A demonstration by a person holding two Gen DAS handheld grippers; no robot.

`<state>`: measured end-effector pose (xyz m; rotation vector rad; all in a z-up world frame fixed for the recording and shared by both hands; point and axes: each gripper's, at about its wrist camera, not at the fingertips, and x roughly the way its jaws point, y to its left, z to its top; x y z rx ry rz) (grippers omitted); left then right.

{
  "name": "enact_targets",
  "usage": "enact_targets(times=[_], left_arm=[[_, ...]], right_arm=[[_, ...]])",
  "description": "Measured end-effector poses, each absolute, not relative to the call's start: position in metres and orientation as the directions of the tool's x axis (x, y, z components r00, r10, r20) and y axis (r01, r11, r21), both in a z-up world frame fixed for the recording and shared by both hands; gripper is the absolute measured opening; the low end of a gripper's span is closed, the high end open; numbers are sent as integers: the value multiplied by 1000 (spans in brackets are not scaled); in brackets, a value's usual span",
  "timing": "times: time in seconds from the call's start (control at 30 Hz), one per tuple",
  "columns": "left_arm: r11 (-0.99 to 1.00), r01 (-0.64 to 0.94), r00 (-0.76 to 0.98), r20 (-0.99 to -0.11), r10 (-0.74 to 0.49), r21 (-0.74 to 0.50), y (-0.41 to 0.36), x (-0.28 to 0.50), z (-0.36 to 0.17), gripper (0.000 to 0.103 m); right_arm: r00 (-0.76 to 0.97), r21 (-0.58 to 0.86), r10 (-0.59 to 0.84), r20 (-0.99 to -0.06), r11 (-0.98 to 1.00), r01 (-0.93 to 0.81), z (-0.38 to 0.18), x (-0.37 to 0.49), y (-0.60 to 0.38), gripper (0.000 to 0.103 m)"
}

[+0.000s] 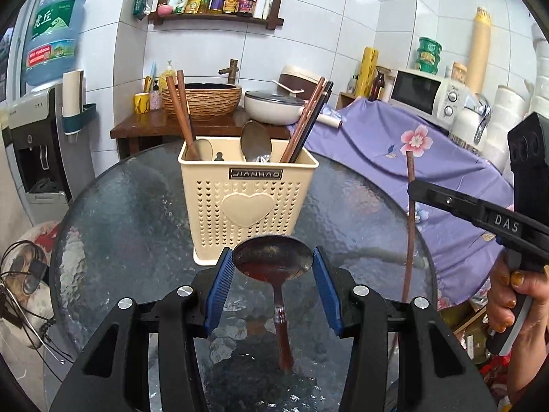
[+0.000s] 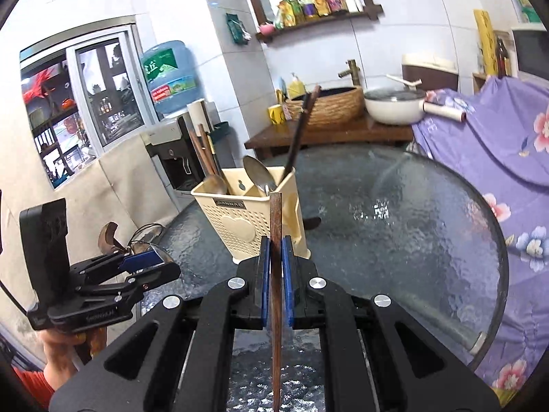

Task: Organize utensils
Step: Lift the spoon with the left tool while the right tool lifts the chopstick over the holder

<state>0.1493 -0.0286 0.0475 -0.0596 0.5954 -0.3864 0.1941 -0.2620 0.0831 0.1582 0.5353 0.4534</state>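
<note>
Left gripper point(image 1: 273, 262) clamped a spoon point(image 1: 274, 262), right gripper point(image 2: 273, 267) pinched a chopstick point(image 2: 275, 274) (both clear of the table). Next likely: drop each into the holder point(image 1: 247, 202).

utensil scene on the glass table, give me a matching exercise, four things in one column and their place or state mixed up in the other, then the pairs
Things:
1. spoon
2. single chopstick
3. cream utensil holder
4. white pan

Places or states:
A. stands on the glass table
B. bowl clamped in the left gripper
C. on the wooden counter behind
D. upright, pinched in the right gripper

Pairs: 1-B, 2-D, 3-A, 4-C
</note>
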Motion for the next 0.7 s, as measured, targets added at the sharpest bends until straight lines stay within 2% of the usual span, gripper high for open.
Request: enact_targets(times=[0.43,0.7], left_arm=[[912,365,759,-509,-407,-185,-24,157,77,46],[908,380,787,-453,-418,-178,-14,172,130,46]], right_arm=[[762,264,501,-411,865,-426,110,193,-249,8],[796,198,511,-326,860,-471,171,198,-233,8]])
